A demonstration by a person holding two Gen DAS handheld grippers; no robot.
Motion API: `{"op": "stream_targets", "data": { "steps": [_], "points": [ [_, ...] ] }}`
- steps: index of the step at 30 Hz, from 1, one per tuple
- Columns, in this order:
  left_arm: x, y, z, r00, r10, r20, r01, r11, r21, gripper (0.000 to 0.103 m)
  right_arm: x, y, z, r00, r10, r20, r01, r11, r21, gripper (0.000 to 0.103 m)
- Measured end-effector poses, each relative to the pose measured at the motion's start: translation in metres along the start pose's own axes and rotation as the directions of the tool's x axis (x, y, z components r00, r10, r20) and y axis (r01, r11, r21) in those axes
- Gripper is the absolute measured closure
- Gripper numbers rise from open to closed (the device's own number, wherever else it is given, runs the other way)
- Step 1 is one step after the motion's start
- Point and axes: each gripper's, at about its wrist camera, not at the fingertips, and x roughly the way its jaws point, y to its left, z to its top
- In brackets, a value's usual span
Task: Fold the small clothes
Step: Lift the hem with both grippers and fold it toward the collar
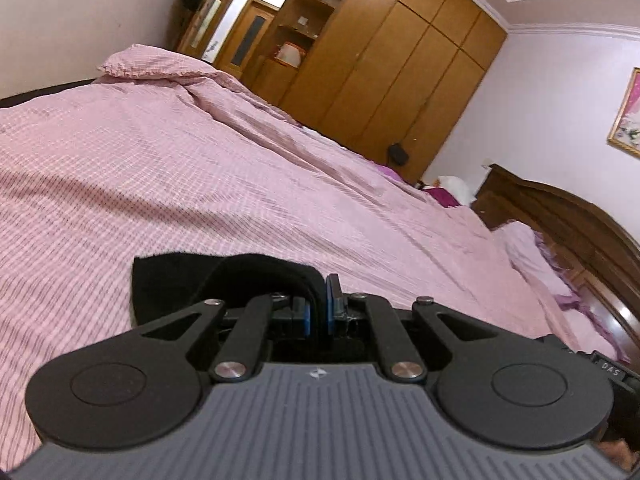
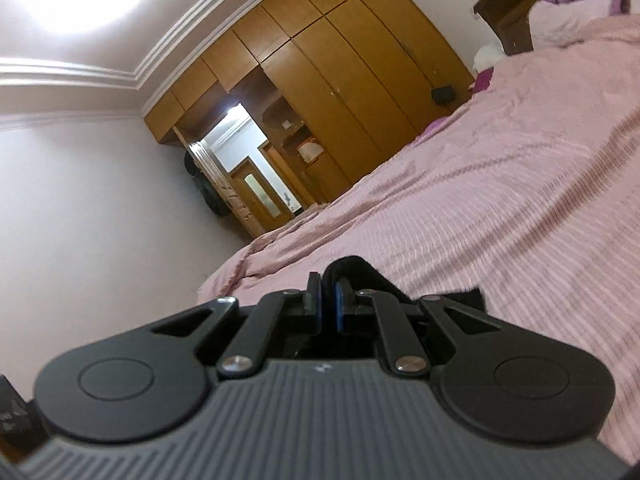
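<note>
Left wrist view: left gripper (image 1: pixel 322 300) jaws closed on black garment (image 1: pixel 176 284), hanging at 10 o'clock over bed (image 1: pixel 200 168). Right gripper (image 2: pixel 328 304) jaws likewise pinch black cloth. Risk: thin pinch slips w/ fast swing, fold skews. Garment type, full extent hidden behind gripper bodies.

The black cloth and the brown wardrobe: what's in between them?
Only the pink checked bedspread lies between the black cloth and the wardrobe, seen in the left wrist view.
</note>
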Motion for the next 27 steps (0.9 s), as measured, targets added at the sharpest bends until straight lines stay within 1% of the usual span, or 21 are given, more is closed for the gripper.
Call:
{"op": "stream_targets", "data": {
  "steps": [5, 9, 14, 17, 19, 23, 24, 27],
  "points": [
    [0.051, 0.016, 0.004, 0.998, 0.058, -0.027, -0.059, 0.998, -0.011, 0.095, 0.05, -0.005, -0.001, 0.999, -0.048, -0.026, 0.046, 0.997, -0.055, 0.094],
    [0.088, 0.034, 0.002, 0.994, 0.104, -0.047, -0.104, 0.994, -0.011, 0.095, 0.086, -0.015, -0.007, 0.995, -0.079, -0.055, 0.075, 0.995, -0.066, 0.094],
    [0.131, 0.059, -0.011, 0.982, 0.161, -0.099, -0.162, 0.987, -0.007, 0.095, 0.128, -0.025, -0.025, 0.987, -0.126, -0.104, 0.112, 0.985, -0.133, 0.094],
    [0.153, 0.073, -0.024, 0.971, 0.193, -0.142, -0.195, 0.981, 0.004, 0.094, 0.149, -0.034, -0.039, 0.975, -0.171, -0.14, 0.148, 0.975, -0.164, 0.093],
    [0.164, 0.082, -0.032, 0.964, 0.208, -0.164, -0.211, 0.978, 0.003, 0.094, 0.158, -0.04, -0.047, 0.966, -0.202, -0.163, 0.173, 0.969, -0.174, 0.091],
    [0.171, 0.086, -0.039, 0.965, 0.204, -0.162, -0.201, 0.979, 0.034, 0.093, 0.172, -0.056, -0.061, 0.943, -0.242, -0.227, 0.209, 0.965, -0.16, 0.09],
    [0.171, 0.084, -0.039, 0.965, 0.204, -0.165, -0.199, 0.979, 0.042, 0.093, 0.173, -0.06, -0.063, 0.941, -0.24, -0.237, 0.21, 0.967, -0.147, 0.087],
    [0.172, 0.081, -0.036, 0.963, 0.202, -0.179, -0.197, 0.979, 0.05, 0.091, 0.171, -0.067, -0.065, 0.944, -0.22, -0.246, 0.2, 0.974, -0.102, 0.086]
  ]
}}
